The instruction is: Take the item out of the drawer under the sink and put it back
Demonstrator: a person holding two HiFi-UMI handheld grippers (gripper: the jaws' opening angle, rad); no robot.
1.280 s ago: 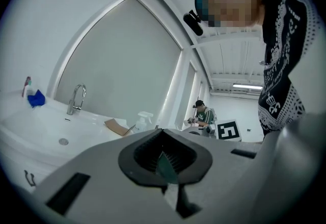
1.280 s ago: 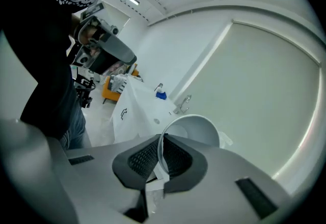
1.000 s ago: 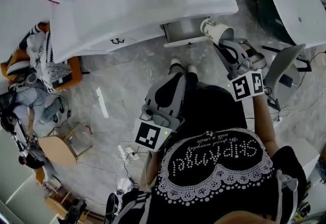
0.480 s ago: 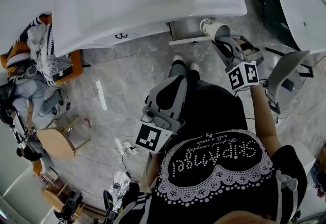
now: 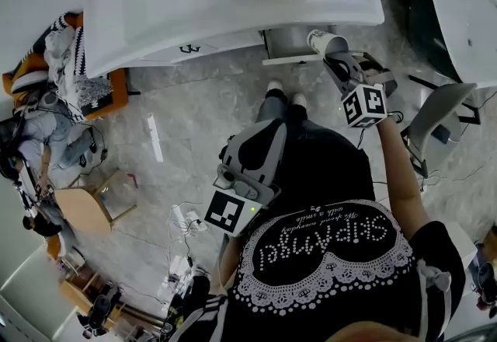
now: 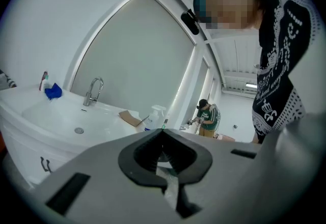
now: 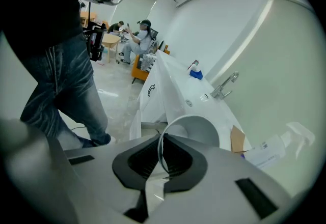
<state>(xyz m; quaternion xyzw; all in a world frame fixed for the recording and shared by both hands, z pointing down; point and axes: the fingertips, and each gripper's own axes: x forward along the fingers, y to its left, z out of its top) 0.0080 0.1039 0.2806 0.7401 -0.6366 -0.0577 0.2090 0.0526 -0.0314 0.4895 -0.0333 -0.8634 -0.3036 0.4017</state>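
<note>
Cup (image 7: 196, 129), pinched by 1 thin wall in the right gripper's (image 7: 162, 139) clenched jaws, jutting beyond them toward the drawer (image 5: 289, 43), could crumple or perhaps snag its edge; left gripper (image 6: 163, 132) clenched, empty.

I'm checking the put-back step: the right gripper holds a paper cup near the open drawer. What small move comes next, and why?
Probably lower the paper cup into the open drawer under the sink. The right gripper has its jaws shut on the cup's rim, and the head view shows the cup at the drawer's opening, not yet resting inside.
</note>
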